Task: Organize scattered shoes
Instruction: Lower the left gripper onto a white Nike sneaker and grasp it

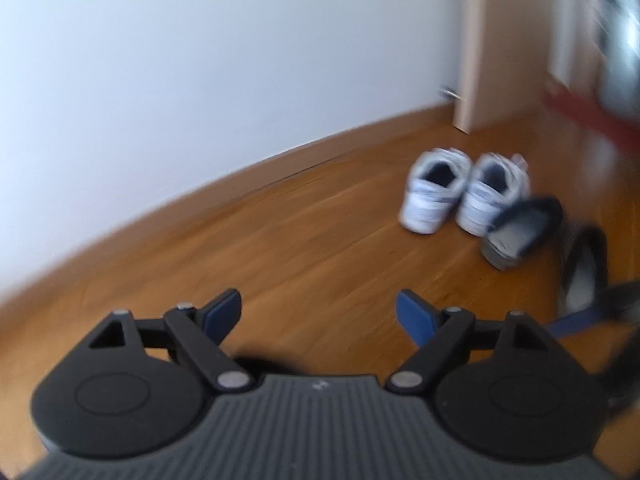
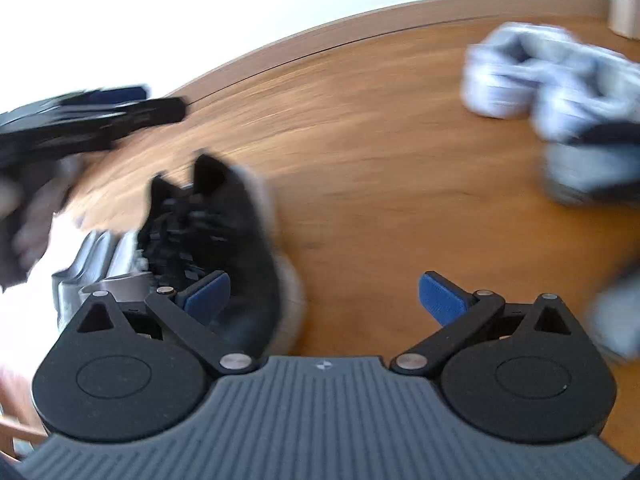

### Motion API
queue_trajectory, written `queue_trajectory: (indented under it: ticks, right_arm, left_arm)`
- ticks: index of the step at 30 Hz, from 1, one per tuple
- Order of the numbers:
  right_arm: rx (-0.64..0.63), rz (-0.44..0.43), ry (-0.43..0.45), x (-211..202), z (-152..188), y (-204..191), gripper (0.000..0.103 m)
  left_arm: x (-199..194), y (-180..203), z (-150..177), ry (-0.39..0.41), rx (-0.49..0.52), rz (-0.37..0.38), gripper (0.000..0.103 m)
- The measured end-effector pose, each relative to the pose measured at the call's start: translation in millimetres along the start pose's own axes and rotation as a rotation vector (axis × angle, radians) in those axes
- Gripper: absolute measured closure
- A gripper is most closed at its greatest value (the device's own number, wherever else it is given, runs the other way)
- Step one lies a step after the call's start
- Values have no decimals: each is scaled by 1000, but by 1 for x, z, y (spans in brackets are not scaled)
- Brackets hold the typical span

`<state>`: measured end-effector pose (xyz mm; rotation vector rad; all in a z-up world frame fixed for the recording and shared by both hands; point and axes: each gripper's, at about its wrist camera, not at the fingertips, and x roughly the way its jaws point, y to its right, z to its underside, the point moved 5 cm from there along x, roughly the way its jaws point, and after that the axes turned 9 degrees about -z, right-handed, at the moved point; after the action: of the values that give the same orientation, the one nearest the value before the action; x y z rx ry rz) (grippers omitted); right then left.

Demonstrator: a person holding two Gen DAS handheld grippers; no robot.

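In the left wrist view a pair of white sneakers (image 1: 460, 196) stands side by side on the wooden floor, heels toward me. A black and grey slipper (image 1: 520, 232) leans against the pair, and a second one (image 1: 584, 272) lies further right. My left gripper (image 1: 320, 316) hangs open over bare floor, well short of them. In the right wrist view a black sneaker (image 2: 228, 240) lies on the floor under the left finger of my right gripper (image 2: 326, 300), which is open with its pads not touching it. The left gripper (image 2: 160, 104) shows blurred at the upper left.
A white wall (image 1: 200, 60) with a wooden skirting bounds the floor behind. A beige door frame (image 1: 472, 60) and a blurred red strip (image 1: 584, 112) stand at the back right. A silver-grey object (image 2: 100, 276) lies left of the black sneaker. The white sneakers (image 2: 520, 76) sit at the upper right.
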<state>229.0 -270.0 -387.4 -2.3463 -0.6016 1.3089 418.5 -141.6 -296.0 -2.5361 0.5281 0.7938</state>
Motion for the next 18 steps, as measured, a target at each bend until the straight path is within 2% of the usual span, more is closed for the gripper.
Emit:
queue_trajectory:
  ticks: [3,4,6,7,8,9,10,14,16,18]
  right_arm:
    - [85,102,48,-56,10,54,0]
    - [122,120,63,-66,14,69,0]
    - [184,135,80,-79,25,86,0]
    - [234,145,88,-88,31,101,0]
    - [264,152,92,-93,36,112,0]
    - [283,155,92,-97,41,120,0]
    - [296,167,90,-100,46,128,0]
    - [357,176,88,-111,62,149,0]
    - [373,171,80,-115,64,156,0]
    - [363,175,70,-115,65,158,0]
  left_arm:
    - [49,37,-38,46,68,40,19]
    - [75,62,-60,74,130,50,19]
    - [95,87,-77,113,198,73,20]
    - [114,109,-91,129,253,104,24]
    - [120,116,-93,125,273,112,29]
    - [144,138,-102,106,342,122,40]
    - [159,150,-103,81,397,116,47]
    - [213,176,-89,-26,509,74,55]
    - [229,183,-84,-29,536,42,63]
    - [227,190,-82,-9,543,41,69]
